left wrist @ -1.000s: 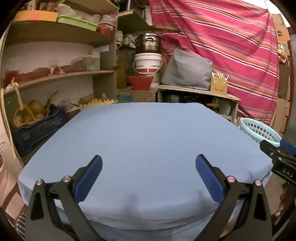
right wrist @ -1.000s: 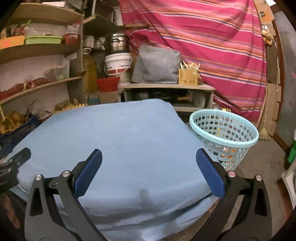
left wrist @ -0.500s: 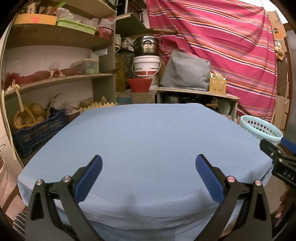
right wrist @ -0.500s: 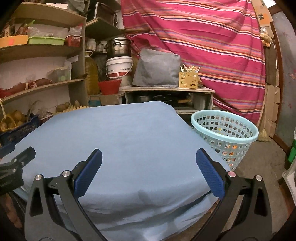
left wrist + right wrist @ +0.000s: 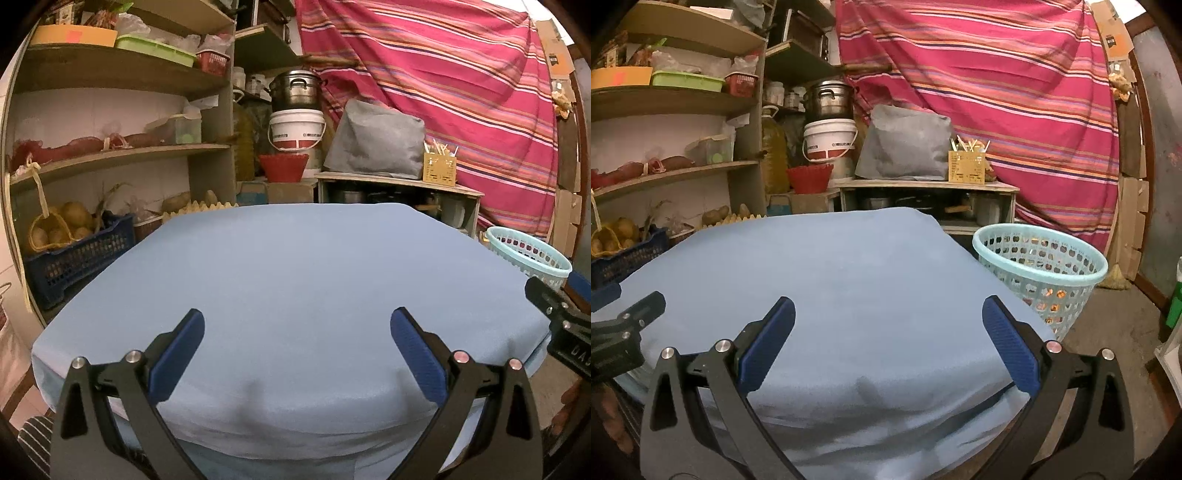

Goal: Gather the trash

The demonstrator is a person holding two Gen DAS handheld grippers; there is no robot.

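Observation:
A table covered with a plain blue cloth (image 5: 295, 273) fills the middle of both views (image 5: 827, 280); I see nothing lying on it. A light teal perforated basket (image 5: 1039, 273) stands on the floor to the table's right, with orange bits showing through its holes; it also shows in the left wrist view (image 5: 528, 254). My left gripper (image 5: 295, 350) is open and empty over the table's near edge. My right gripper (image 5: 888, 349) is open and empty over the near right corner. Each gripper shows at the other view's edge.
Wooden shelves (image 5: 110, 155) with boxes, potatoes and a blue crate (image 5: 77, 254) stand at the left. Behind the table are a low wooden cabinet (image 5: 399, 184), a white bucket (image 5: 297, 129) with a pot on it, and a striped red curtain (image 5: 1015, 81).
Both grippers have drawn back and lowered a little, so the table looks flatter and farther. Both stay open and empty.

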